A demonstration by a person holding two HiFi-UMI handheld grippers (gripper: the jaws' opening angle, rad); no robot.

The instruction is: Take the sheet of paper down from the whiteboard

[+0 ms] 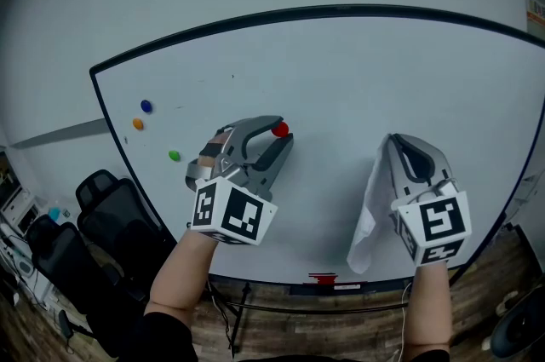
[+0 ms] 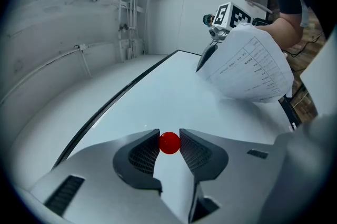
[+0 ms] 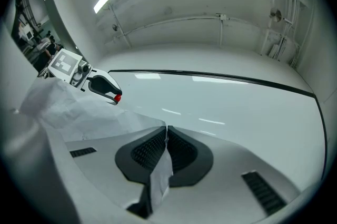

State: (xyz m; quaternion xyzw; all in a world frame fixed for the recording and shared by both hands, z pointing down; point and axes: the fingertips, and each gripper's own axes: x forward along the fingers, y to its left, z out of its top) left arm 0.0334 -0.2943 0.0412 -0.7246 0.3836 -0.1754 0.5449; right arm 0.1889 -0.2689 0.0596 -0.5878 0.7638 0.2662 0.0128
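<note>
Right gripper (image 3: 166, 136) was clamped on one edge of the sheet of paper (image 1: 364, 211), its dark ribbed pads closed with the paper pinched between them. Sheet hung limp from the jaws, long axis running down toward the lower edge of the whiteboard (image 1: 358, 71); it was creased, bowed and printed with lines of text. Left gripper (image 1: 274, 135) held a small glossy red magnet (image 2: 169, 143) between its pads, close to the smooth white board. Both grippers pointed at the board, forearms reaching up from below, well apart. Blue magnet (image 1: 146, 106), orange magnet (image 1: 138, 124) and green magnet (image 1: 174, 155) sat at the board's left side
</note>
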